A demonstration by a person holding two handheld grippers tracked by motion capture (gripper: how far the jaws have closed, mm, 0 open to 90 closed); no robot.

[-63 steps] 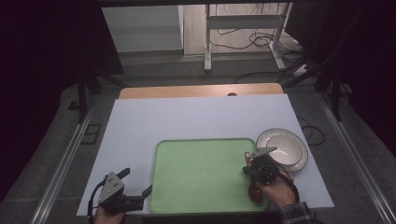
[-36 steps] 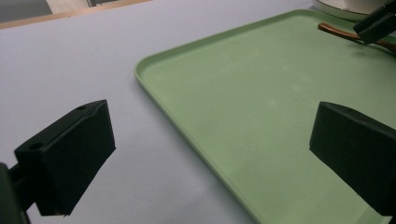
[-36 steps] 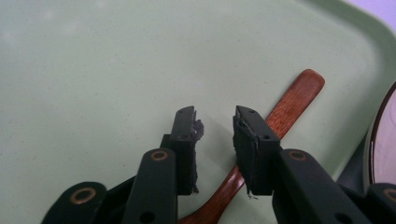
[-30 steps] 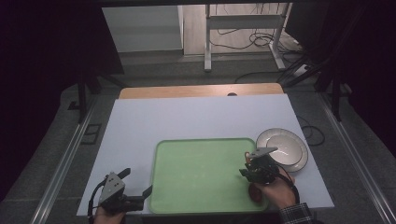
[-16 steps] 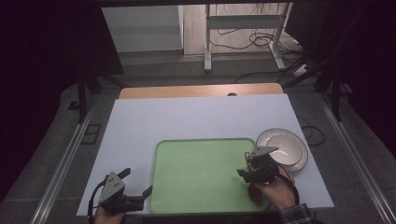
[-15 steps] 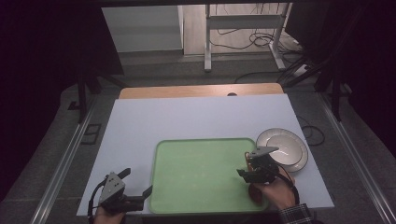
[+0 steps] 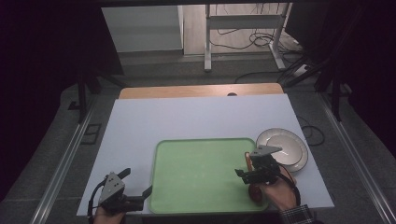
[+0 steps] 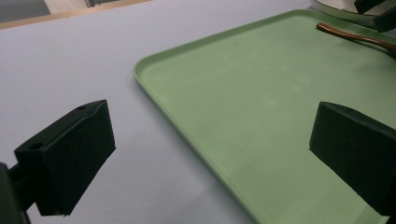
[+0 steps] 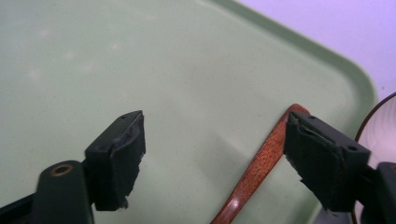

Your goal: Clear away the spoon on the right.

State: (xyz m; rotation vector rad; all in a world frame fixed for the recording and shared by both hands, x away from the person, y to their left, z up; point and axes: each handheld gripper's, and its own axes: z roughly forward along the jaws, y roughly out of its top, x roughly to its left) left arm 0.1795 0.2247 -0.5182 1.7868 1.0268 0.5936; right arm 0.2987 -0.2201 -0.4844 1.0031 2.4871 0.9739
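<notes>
Two black jaws of the right gripper [image 9: 212, 163] stand well apart over the green tray [image 9: 140, 70], and nothing is pinched between them. They have just been opening. In the right gripper view a wooden spoon handle [image 9: 261, 168] lies flat on the tray, its rounded end just beside the inner face of the right-hand jaw; whether that jaw still touches the wood cannot be told. The handle runs off the bottom edge of that view, so the bowl of the spoon is cut off there. In the high view the gripper body and the person's hand cover most of the spoon [image 7: 255, 192] — only a reddish-brown bit shows at the tray's near right corner.

Beyond the tray's right rim sits a white plate [image 7: 285, 145], partly behind the gripper's grey plate in the high view and clipped to a thin arc in the right gripper view.

The left gripper [image 7: 137, 198] rests at the tray's near left corner on the white table [image 7: 196, 116], jaws wide apart with the tray's rim passing between them — touching nothing that can be seen.

Compared with two seconds ago, the right gripper sits slightly farther in over the tray; the left one, the tray and the plate are unchanged.
</notes>
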